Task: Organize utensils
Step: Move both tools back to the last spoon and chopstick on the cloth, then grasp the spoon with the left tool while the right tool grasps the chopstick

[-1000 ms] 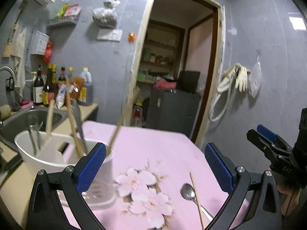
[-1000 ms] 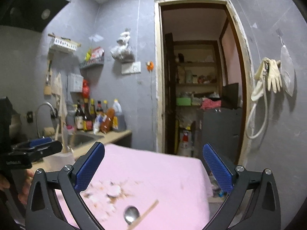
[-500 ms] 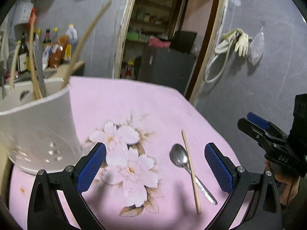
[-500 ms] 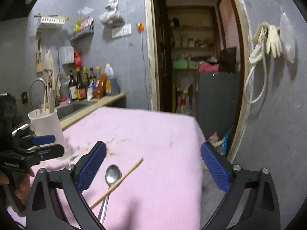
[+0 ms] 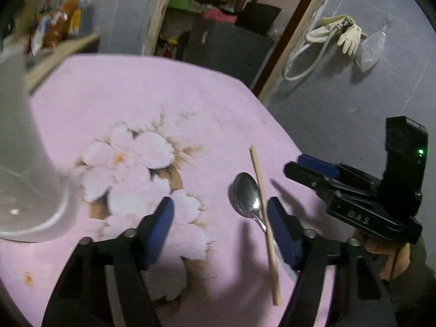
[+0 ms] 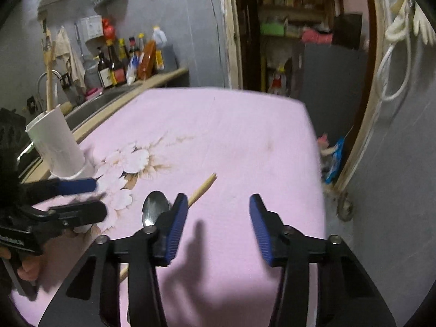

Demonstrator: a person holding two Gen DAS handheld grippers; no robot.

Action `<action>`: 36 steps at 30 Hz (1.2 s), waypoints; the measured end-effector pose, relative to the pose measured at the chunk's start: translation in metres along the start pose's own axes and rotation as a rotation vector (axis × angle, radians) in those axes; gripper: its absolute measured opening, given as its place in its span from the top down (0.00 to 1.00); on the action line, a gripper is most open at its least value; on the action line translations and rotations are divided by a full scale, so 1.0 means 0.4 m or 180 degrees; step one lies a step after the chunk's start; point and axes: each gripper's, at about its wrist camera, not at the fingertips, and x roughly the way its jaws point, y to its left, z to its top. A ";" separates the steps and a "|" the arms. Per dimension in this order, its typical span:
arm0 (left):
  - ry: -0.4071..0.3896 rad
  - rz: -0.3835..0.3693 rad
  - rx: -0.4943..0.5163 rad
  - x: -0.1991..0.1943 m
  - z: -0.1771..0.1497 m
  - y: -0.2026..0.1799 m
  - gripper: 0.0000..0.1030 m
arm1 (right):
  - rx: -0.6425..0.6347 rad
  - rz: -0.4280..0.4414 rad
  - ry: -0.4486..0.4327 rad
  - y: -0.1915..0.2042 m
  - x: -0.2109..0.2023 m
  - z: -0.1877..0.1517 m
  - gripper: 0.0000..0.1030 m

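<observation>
The pink flowered cloth (image 5: pixel 169 92) fills the middle of the left wrist view, its far edge running across the upper part of the frame and its right edge falling off toward the grey wall. The white holder (image 6: pixel 55 147), at mid left in the right wrist view, already has a wooden stick standing in it. The step in hand looks like the pickup of the 2 loose pieces.

The left gripper (image 5: pixel 220 230) hangs wide open at lower centre. The right gripper (image 6: pixel 218 229) is also spread wide, empty.

The spoon (image 5: pixel 246 196) and the chopstick (image 5: pixel 263 207) lie touching at lower right, the chopstick crossing the spoon's neck. Next, the jaws likely must straddle 1 piece alone; bare cloth lies between them and the holder.
</observation>
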 end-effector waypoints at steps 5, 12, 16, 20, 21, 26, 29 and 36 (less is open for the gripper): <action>0.0194 -0.0148 -0.0068 0.029 0.028 0.018 0.59 | 0.0119 0.0111 0.0189 -0.010 0.032 0.014 0.71; 0.0322 -0.0216 -0.0156 0.057 0.060 0.041 0.74 | 0.0229 0.0209 0.0342 -0.019 0.071 0.035 0.72; 0.0352 -0.0219 -0.0152 0.073 0.068 0.040 0.85 | 0.0223 0.0231 0.0435 -0.018 0.096 0.052 0.72; 0.0369 -0.0241 -0.0157 0.081 0.062 0.032 0.93 | 0.0237 0.0225 0.0538 -0.017 0.121 0.064 0.74; 0.0364 -0.0240 -0.0153 0.082 0.062 0.032 0.95 | 0.0234 0.0217 0.0557 -0.016 0.124 0.065 0.74; 0.0341 -0.0221 -0.0142 0.078 0.067 0.027 0.99 | 0.0169 0.0208 0.0637 -0.012 0.128 0.065 0.86; 0.0340 -0.0160 -0.0153 0.073 0.073 0.026 1.00 | 0.0098 0.0240 0.0668 -0.007 0.118 0.057 0.89; 0.0488 -0.0042 -0.0178 0.042 0.062 0.049 1.00 | -0.0197 0.0286 0.0713 0.019 0.066 0.016 0.91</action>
